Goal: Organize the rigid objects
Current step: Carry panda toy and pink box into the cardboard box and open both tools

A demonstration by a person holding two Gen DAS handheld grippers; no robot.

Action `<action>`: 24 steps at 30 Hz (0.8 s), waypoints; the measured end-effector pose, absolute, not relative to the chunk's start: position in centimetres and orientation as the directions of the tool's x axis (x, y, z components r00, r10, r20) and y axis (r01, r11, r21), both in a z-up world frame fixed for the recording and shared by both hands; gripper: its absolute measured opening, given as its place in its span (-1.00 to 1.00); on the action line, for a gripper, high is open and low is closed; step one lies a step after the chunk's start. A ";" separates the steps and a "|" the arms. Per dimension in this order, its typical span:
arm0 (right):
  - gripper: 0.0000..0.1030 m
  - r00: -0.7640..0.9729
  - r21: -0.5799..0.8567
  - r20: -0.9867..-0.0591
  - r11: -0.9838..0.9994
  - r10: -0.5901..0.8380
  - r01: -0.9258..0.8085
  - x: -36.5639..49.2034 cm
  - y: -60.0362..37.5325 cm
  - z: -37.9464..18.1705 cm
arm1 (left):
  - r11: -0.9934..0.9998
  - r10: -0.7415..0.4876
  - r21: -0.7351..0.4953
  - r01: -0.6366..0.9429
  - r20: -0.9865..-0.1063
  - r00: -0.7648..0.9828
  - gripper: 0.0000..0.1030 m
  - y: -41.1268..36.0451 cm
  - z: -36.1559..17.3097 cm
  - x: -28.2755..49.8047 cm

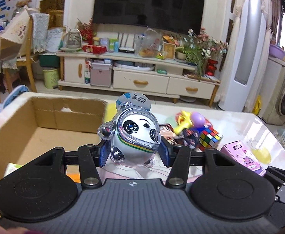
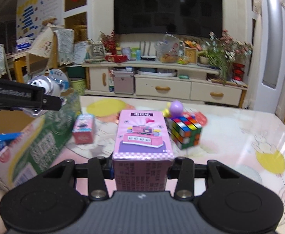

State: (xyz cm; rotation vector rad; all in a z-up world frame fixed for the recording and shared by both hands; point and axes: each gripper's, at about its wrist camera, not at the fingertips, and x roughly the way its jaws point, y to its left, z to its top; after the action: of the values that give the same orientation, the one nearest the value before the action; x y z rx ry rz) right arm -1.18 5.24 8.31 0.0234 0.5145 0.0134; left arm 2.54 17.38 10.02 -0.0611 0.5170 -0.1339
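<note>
My left gripper [image 1: 134, 154] is shut on a panda figure in a clear shell [image 1: 132, 134], held above the table beside the open cardboard box [image 1: 45, 120]. My right gripper [image 2: 141, 168] is shut on a pink toy carton [image 2: 142, 136], lifted off the table. In the right wrist view the panda figure [image 2: 45, 87] shows at the left behind the left gripper's black finger [image 2: 25, 97]. In the left wrist view the pink carton [image 1: 245, 156] shows at the right. A Rubik's cube [image 2: 185, 132] and a small pink box [image 2: 84, 128] stand on the table.
A yellow and purple toy [image 1: 189, 120] and a doll figure [image 1: 167, 132] lie by the Rubik's cube [image 1: 210, 134]. The cardboard box [image 2: 37, 146] holds a blue packet [image 2: 6, 142]. The table [image 2: 240, 136] has a glossy printed cloth. A TV cabinet [image 2: 162, 78] stands beyond it.
</note>
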 end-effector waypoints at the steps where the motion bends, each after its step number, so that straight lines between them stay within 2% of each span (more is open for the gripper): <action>1: -0.18 0.873 0.026 -0.488 1.000 0.028 -0.017 -1.1 5.7 8.5 | 0.990 -0.136 -0.091 0.104 -0.484 0.864 0.23 17.7 10.2 2.6; 9: -0.18 0.887 0.019 -0.450 0.994 0.101 -0.104 0.0 9.5 10.5 | 0.996 -0.063 -0.089 0.023 -0.478 0.876 0.23 19.9 10.7 3.2; 24: -0.18 0.877 -0.017 -0.409 0.958 0.253 -0.285 4.5 16.7 12.7 | 0.979 0.085 -0.112 -0.168 -0.522 0.848 0.23 24.0 10.5 4.2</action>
State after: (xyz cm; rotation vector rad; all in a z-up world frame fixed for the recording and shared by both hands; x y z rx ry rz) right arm 4.55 16.75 12.67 -0.0771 0.4158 0.2809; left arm 4.17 24.03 10.50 -0.1557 0.5422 0.1339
